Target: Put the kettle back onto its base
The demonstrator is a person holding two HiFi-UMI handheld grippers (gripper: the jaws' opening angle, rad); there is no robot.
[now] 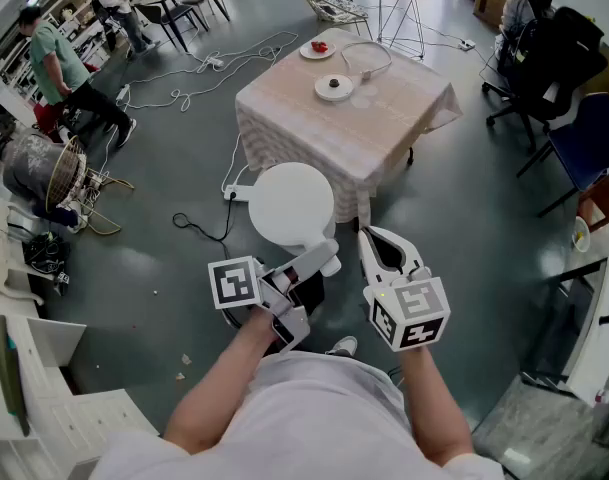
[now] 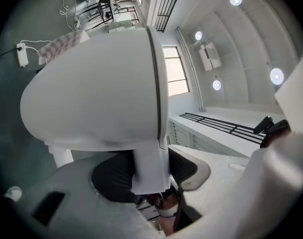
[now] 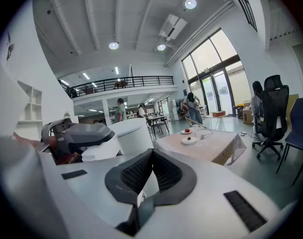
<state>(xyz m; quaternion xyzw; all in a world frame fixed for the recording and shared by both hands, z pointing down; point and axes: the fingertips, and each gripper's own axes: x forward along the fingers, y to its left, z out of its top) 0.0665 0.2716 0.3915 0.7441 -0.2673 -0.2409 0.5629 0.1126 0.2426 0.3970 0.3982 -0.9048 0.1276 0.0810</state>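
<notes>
A smooth grey-green floor [image 1: 164, 268] runs through a big open room, with white cables [image 1: 184, 93] looping across it and black office chairs [image 1: 554, 58] off to the right. In the middle stands a square table [image 1: 384, 128] under a pale checked cloth that hangs in soft folds at the corners. Toward the table's far edge sits a flat round white base [image 1: 334, 88] with a dark centre. Beyond it, by the far corner, is a small plate [image 1: 317, 48] with something red on it.

The kettle [image 1: 292, 203] is white, glossy and rounded (from above it shows as a plain disc). It is not on the table; it hangs over the floor just short of the table's near corner. The left gripper [image 1: 319, 261] has its ribbed black pads clamped on the kettle's flat white handle. The right gripper [image 1: 372, 236] is beside it, its fingers brought together with nothing between them.
</notes>
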